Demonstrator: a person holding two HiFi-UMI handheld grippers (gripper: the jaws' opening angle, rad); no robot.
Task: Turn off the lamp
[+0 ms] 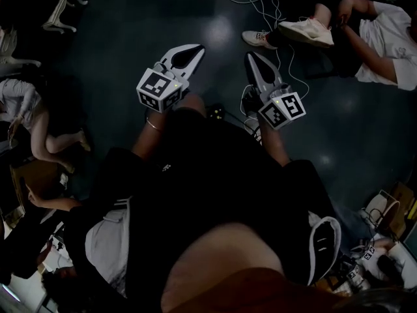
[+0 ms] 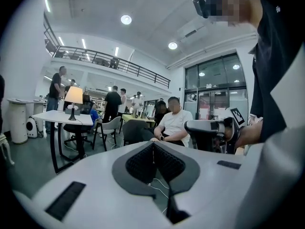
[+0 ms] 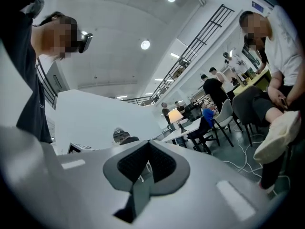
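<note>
The lamp [image 2: 73, 97] has a pale shade that glows, and it stands on a white table [image 2: 57, 118] far off at the left of the left gripper view. The right gripper view shows the same lit lamp [image 3: 176, 116] on that table [image 3: 187, 127], also far away. My left gripper [image 2: 153, 145] is shut with nothing between its pads. My right gripper [image 3: 148, 145] is shut and empty too. In the dark head view both grippers, left [image 1: 195, 49] and right [image 1: 249, 57], hang side by side over the floor in front of my body.
A person in a white shirt [image 1: 386, 36] sits on the floor at the top right, shoe [image 1: 306, 31] stretched out, beside white cables [image 1: 262, 5]. A white chair [image 1: 62, 8] stands top left. Chairs [image 2: 112, 127] and a seated person [image 2: 174, 123] lie between me and the lamp.
</note>
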